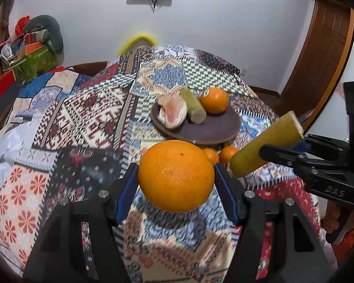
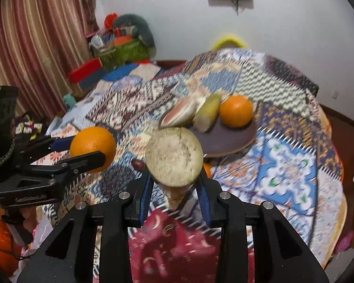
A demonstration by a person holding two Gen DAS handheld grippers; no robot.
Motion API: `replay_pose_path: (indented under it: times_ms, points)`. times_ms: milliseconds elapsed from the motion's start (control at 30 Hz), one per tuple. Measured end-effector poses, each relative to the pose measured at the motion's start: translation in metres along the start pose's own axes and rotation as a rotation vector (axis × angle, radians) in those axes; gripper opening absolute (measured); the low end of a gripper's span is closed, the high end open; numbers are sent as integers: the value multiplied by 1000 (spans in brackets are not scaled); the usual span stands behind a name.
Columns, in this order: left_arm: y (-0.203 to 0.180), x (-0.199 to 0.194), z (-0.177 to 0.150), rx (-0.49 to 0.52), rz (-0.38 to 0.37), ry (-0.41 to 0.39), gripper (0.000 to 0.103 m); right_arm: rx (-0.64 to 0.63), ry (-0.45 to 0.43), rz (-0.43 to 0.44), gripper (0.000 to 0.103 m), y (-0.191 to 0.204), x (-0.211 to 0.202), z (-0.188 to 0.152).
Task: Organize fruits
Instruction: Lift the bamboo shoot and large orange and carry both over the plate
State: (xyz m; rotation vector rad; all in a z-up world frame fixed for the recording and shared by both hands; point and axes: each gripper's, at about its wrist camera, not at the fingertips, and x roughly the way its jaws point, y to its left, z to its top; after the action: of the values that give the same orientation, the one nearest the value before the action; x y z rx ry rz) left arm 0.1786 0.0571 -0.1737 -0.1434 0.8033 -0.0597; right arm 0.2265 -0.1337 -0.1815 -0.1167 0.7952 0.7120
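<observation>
My left gripper [image 1: 176,173] is shut on a large orange [image 1: 176,179] and holds it above the patterned tablecloth. It shows in the right wrist view too, where the left gripper [image 2: 87,149] clamps the same orange [image 2: 93,145]. My right gripper [image 2: 174,176] is shut on a green sugarcane piece [image 2: 174,156], cut end towards the camera. In the left wrist view the right gripper [image 1: 280,146] carries that sugarcane piece [image 1: 264,146] tilted, just right of the orange. Beyond both lies a dark plate [image 1: 207,132] holding a pomelo segment [image 1: 172,110], another cane piece [image 1: 193,106] and an orange [image 1: 214,100].
Two small oranges [image 1: 227,153] lie on the cloth just in front of the plate, and a small dark fruit [image 2: 138,164] lies near them. The round table's edge falls away on the right. Clutter and a red box [image 2: 85,70] sit at the far left by the curtain.
</observation>
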Motion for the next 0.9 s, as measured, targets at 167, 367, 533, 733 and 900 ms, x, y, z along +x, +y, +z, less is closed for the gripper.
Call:
replay_pose_path:
  times_ms: [167, 367, 533, 733, 900]
  points:
    - [-10, 10, 20, 7, -7, -16, 63, 3, -61, -32, 32, -17, -12, 14]
    - [-22, 27, 43, 24, -20, -30, 63, 12, -91, -60, 32, -34, -10, 26]
    - [-27, 45, 54, 26, -26, -24, 63, 8, -99, -78, 32, -45, -5, 32]
    - [-30, 71, 61, 31, -31, 1, 63, -12, -84, -92, 32, -56, 11, 38]
    - [-28, 89, 65, 29, -37, 17, 63, -24, -53, -88, 32, -63, 26, 39]
